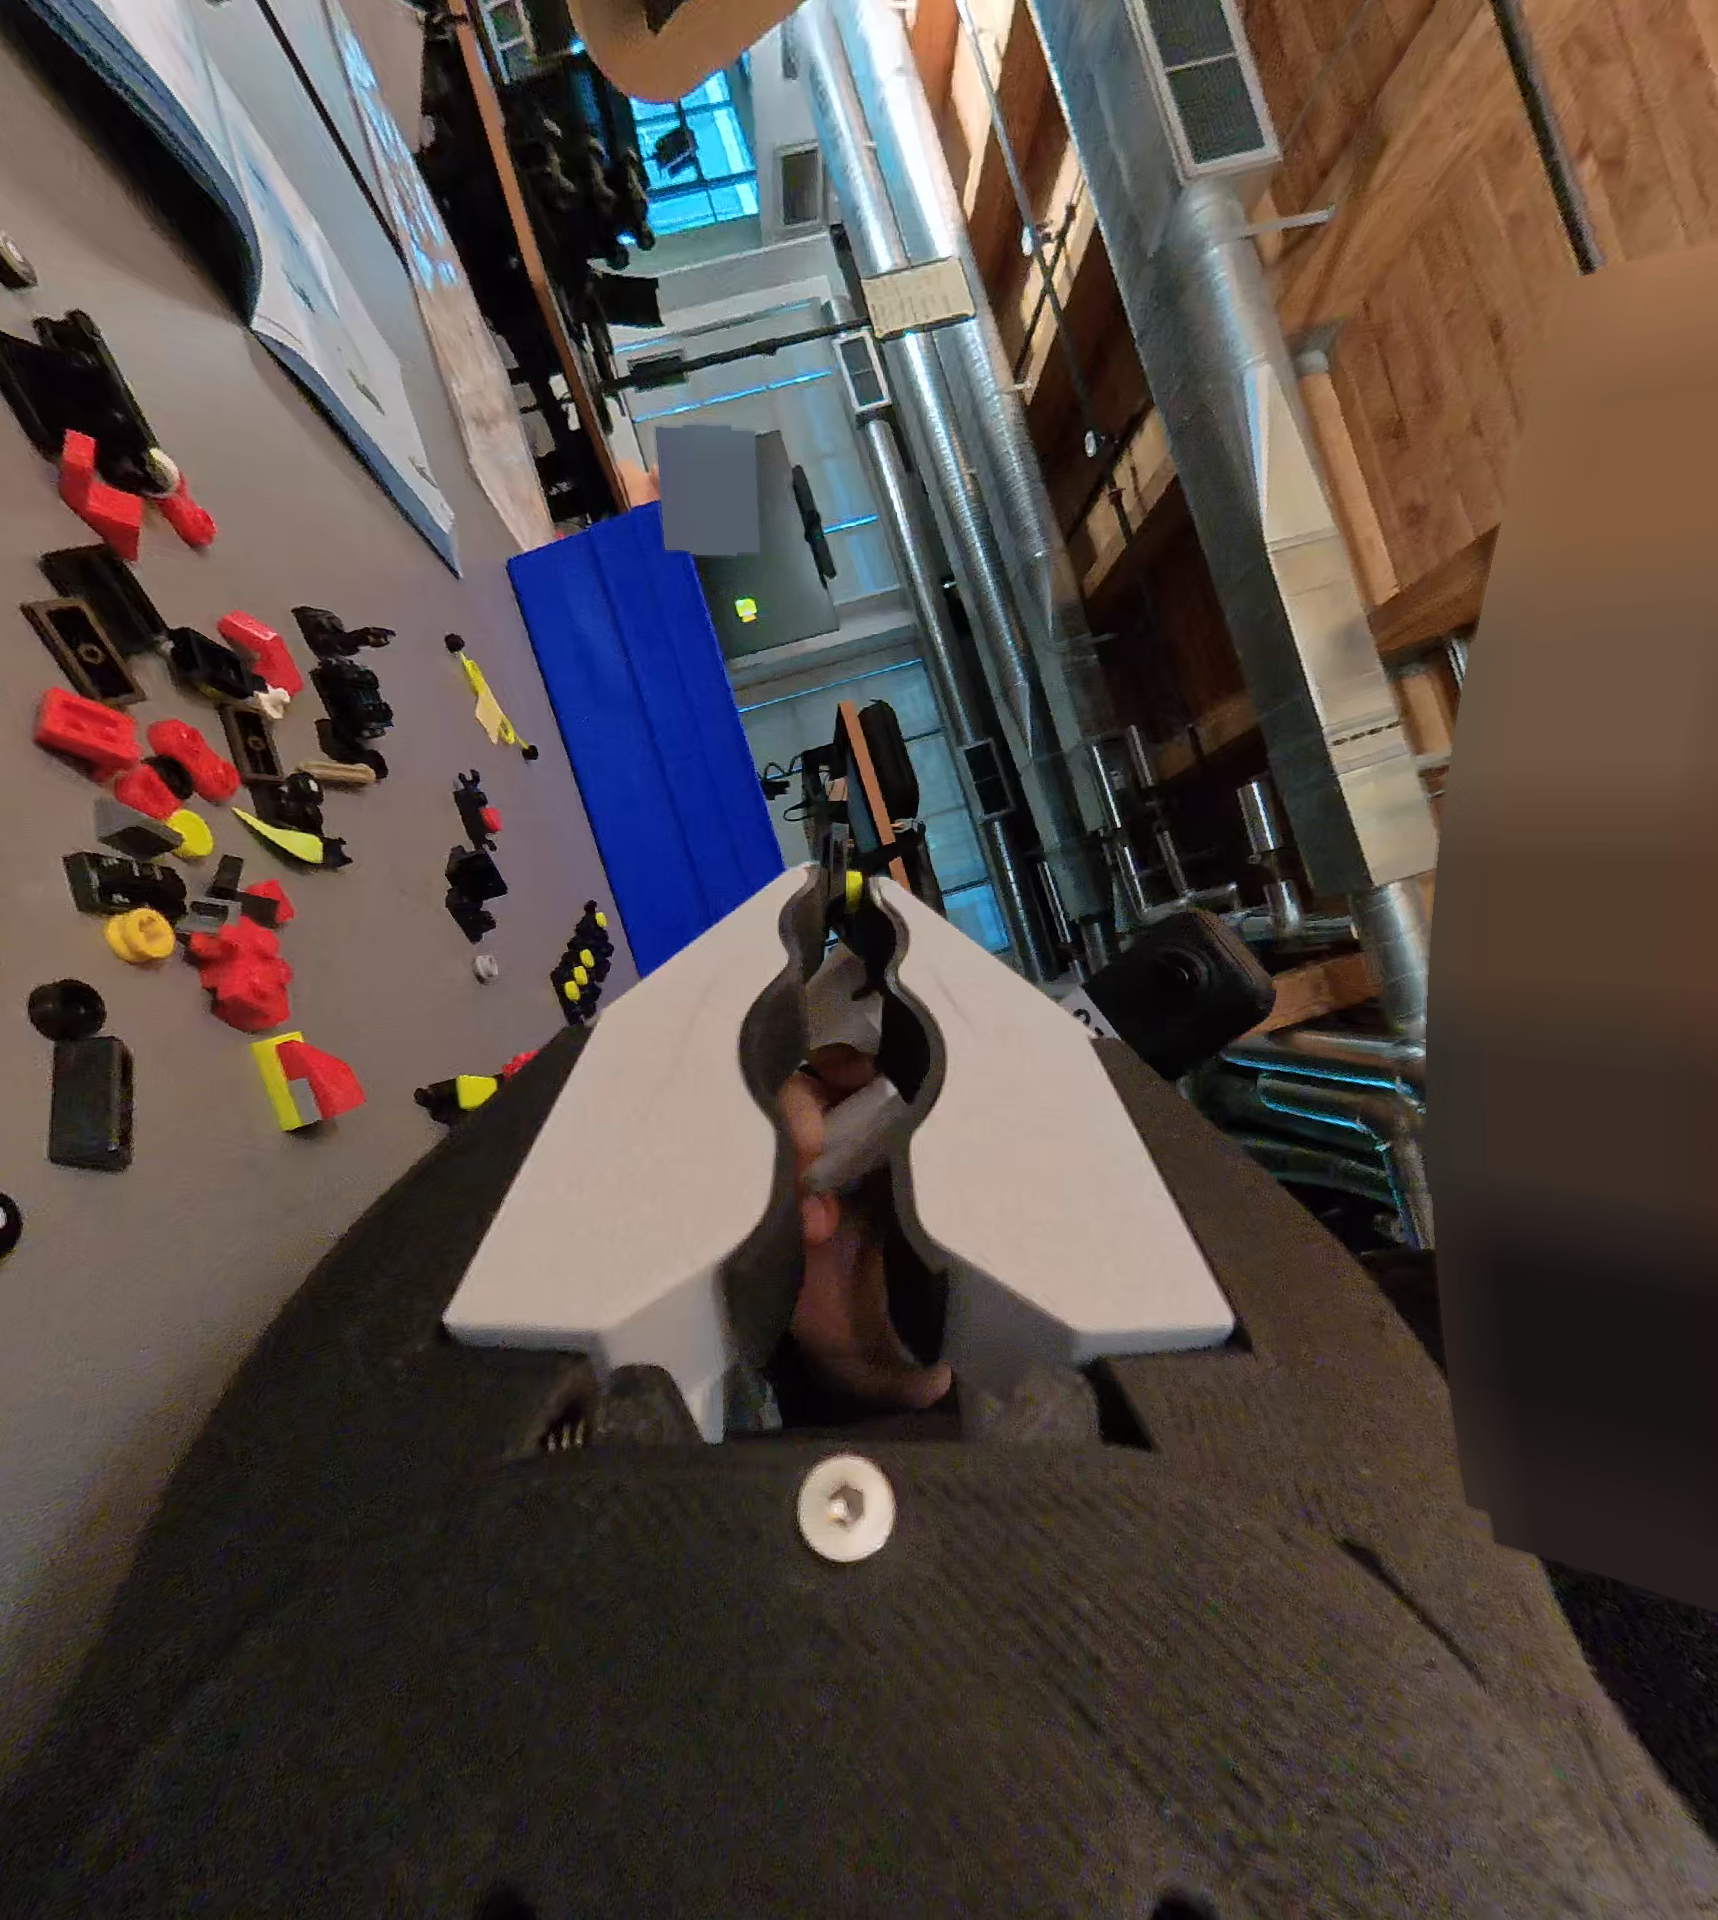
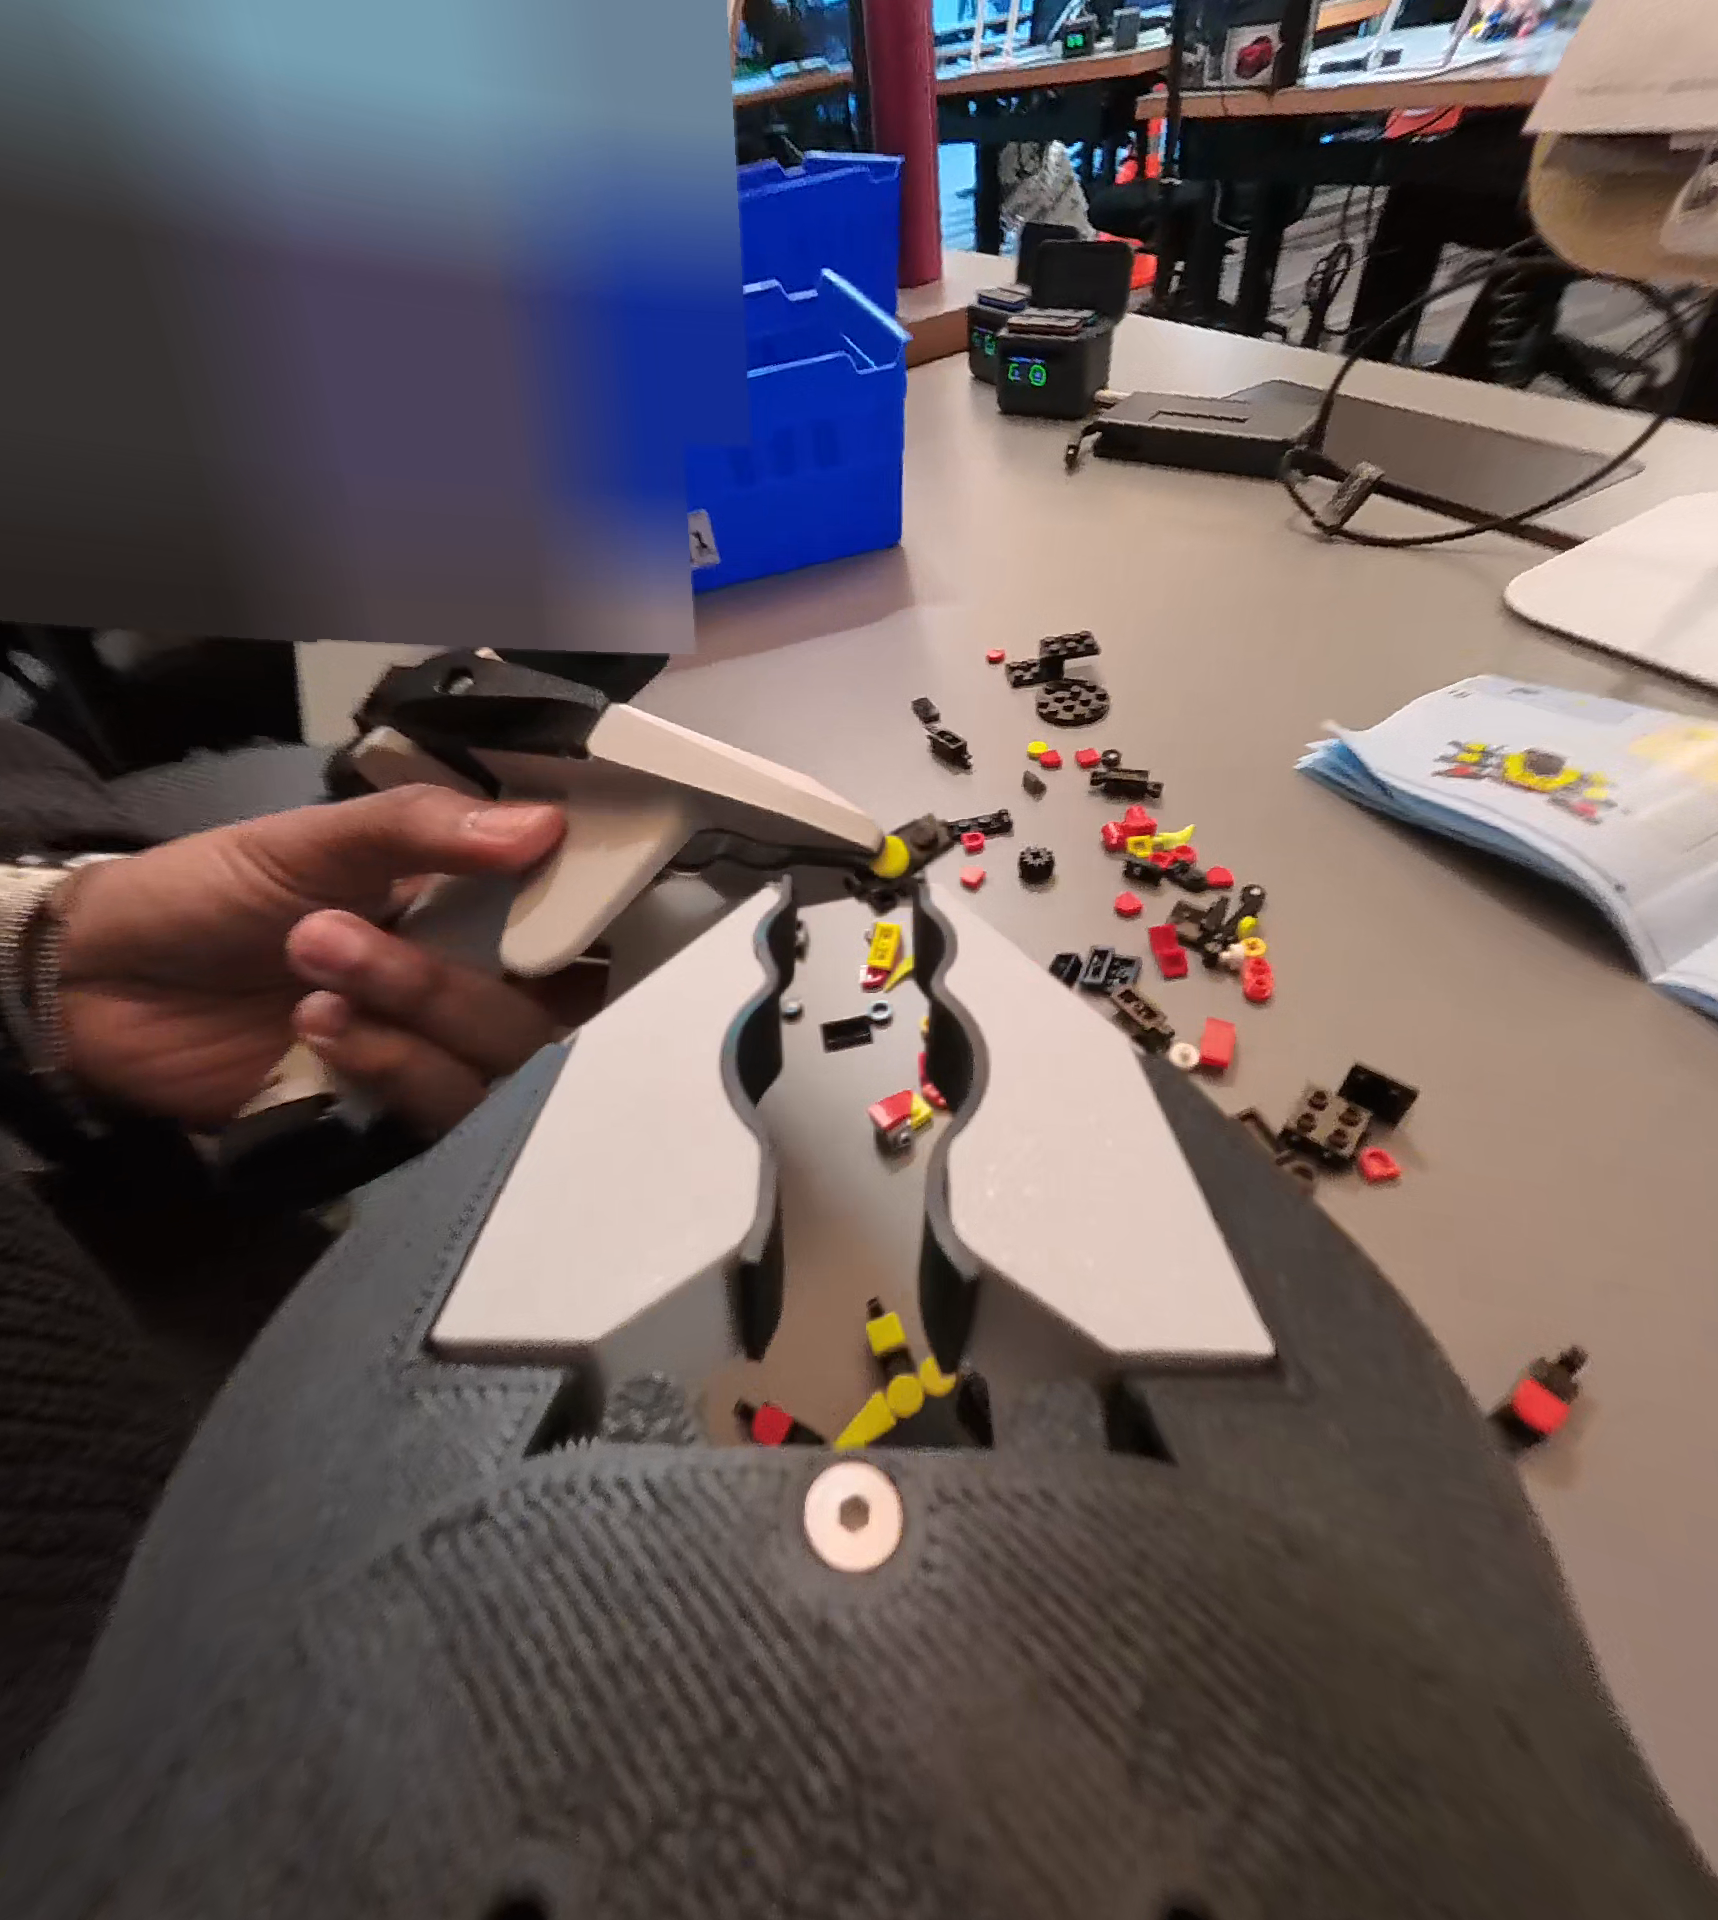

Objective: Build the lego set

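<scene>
The left gripper [image 2: 881, 857] pinches a small black-and-yellow piece [image 2: 902, 847] aloft, its tips just beyond the right gripper [image 2: 855, 914], whose jaws gape empty directly beneath, above loose bricks [image 2: 1177, 914] scattered on the table [image 2: 1250, 623].

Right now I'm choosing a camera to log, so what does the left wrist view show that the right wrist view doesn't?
Only the left wrist view: ceiling ducts.

Only the right wrist view: the instruction booklet, the hand on the left gripper, and the right gripper with jaws apart.

Both: the yellow-and-black lego piece pinched by the left gripper, loose bricks, blue bin.
</scene>
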{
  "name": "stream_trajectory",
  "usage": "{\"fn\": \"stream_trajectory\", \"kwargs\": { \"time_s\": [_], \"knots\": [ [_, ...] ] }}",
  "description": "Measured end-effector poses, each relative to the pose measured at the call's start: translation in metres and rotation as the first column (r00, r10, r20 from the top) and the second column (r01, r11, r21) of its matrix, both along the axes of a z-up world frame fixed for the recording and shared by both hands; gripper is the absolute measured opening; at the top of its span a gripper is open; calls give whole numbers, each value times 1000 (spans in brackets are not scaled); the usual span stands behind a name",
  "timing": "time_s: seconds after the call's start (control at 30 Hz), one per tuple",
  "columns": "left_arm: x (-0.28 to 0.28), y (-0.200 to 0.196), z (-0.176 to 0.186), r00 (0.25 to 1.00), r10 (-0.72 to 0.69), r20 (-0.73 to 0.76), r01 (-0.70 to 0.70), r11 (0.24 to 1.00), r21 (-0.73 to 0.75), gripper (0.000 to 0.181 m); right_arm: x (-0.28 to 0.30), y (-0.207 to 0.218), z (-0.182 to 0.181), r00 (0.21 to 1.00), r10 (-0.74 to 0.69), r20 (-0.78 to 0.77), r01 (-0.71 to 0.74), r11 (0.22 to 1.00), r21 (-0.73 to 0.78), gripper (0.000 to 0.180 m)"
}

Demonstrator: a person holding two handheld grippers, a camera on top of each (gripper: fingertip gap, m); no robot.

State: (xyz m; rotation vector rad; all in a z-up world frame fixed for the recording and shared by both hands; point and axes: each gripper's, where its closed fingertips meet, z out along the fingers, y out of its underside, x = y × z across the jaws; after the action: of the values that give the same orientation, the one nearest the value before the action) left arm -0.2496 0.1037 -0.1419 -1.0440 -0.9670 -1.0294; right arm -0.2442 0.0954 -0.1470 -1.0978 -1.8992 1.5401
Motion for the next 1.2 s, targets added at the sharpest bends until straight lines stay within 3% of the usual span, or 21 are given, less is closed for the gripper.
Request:
{"fn": "stream_trajectory", "kwargs": {
  "time_s": [0.17,0.57,0.83,1.03,1.2],
  "knots": [
    [2,0,0,1000,-4,21,4,1000,15,4,-5,-1,0,999,-34,-40,37,996,76,14],
    [4,0,0,997,-38,67,34,998,50,4,-3,4,0,999,-13,-41,16,996,86,1],
    [12,5,5,997,-77,-20,77,997,18,9,2,13,6,1000,-13,-26,14,1000,28,1],
    [8,2,6,995,-61,-76,60,998,-19,12,14,78,13,984,-174,-43,178,974,137,1],
    [10,4,4,983,-71,-171,55,994,-94,11,53,161,8,933,-360,11,338,887,316,1]
  ]
}}
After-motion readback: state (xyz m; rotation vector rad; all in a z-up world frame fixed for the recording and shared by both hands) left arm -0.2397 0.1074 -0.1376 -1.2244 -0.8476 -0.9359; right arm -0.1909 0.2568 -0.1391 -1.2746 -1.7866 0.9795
